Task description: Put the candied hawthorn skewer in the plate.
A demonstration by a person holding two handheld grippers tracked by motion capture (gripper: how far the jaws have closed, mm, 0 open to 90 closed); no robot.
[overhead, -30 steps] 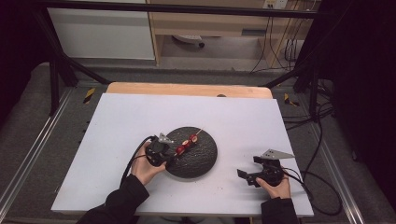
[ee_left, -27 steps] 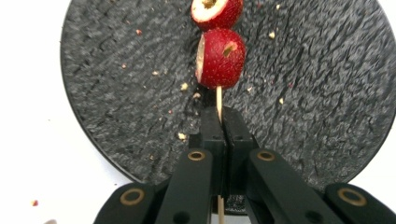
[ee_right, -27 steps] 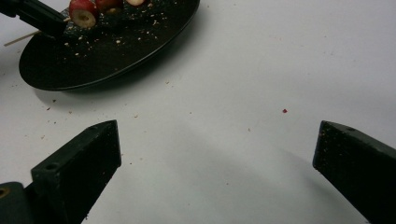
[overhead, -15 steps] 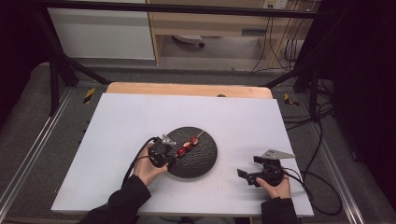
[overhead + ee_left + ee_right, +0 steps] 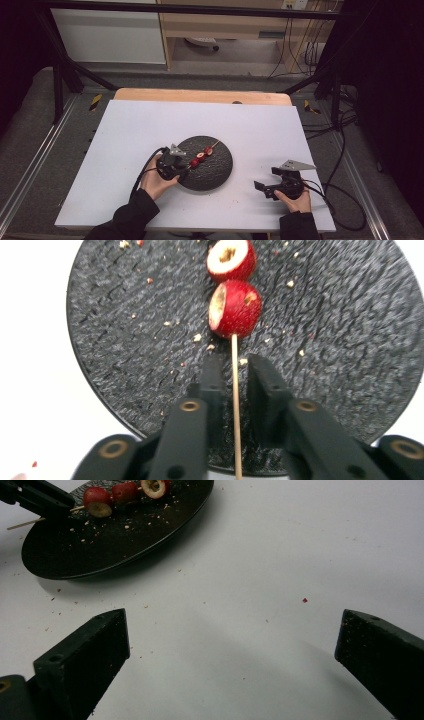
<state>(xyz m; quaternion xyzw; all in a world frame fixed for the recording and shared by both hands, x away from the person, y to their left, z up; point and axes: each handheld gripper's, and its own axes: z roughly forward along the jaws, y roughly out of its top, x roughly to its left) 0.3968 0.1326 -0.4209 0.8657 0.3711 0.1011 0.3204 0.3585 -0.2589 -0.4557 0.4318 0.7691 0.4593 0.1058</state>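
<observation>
A wooden skewer [image 5: 200, 156] with red hawthorn fruits lies on a round black plate [image 5: 215, 172] at the table's middle. My left gripper [image 5: 182, 166] sits at the plate's left rim. In the left gripper view the thin stick [image 5: 234, 390] runs between the fingertips [image 5: 212, 370] with a small gap on each side. These jaws have just been opening and no longer press on the stick. The nearest fruit [image 5: 235, 308] lies just past the tips. My right gripper [image 5: 267, 180] rests on the table to the right, open wide [image 5: 232, 625] over bare tabletop.
The white table top [image 5: 150, 125] has a wooden strip along its far edge. Crumbs are scattered on the plate [image 5: 125, 535] and around it. In the right gripper view the left gripper [image 5: 35, 497] and the skewer [image 5: 115, 492] appear far off. Cables trail from both grippers.
</observation>
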